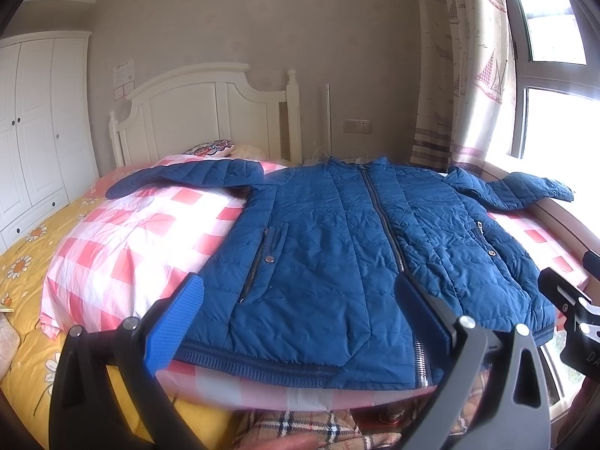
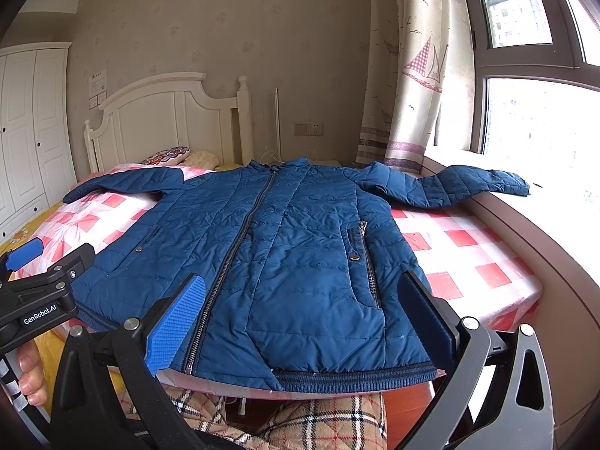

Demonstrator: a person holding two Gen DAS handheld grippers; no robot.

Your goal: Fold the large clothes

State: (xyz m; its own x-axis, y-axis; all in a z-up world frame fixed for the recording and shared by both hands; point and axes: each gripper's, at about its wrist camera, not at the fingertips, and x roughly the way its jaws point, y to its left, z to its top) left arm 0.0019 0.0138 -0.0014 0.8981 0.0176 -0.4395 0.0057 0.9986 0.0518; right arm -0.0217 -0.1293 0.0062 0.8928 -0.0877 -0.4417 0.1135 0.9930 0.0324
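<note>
Lengthwise, jacket [image 1: 337, 255] flat, collar toward headboard [image 1: 210, 112]

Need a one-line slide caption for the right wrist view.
Open right gripper poised over the hem of a zipped blue jacket spread flat on a checked bed.

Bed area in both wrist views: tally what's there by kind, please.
Blue jacket: 1
Checked pink-and-white cover: 1
Pillows by the headboard, patterned and cream: 2
Claws, left claw and right claw, both open, neither touching the jacket: 2
Total: 6
</note>
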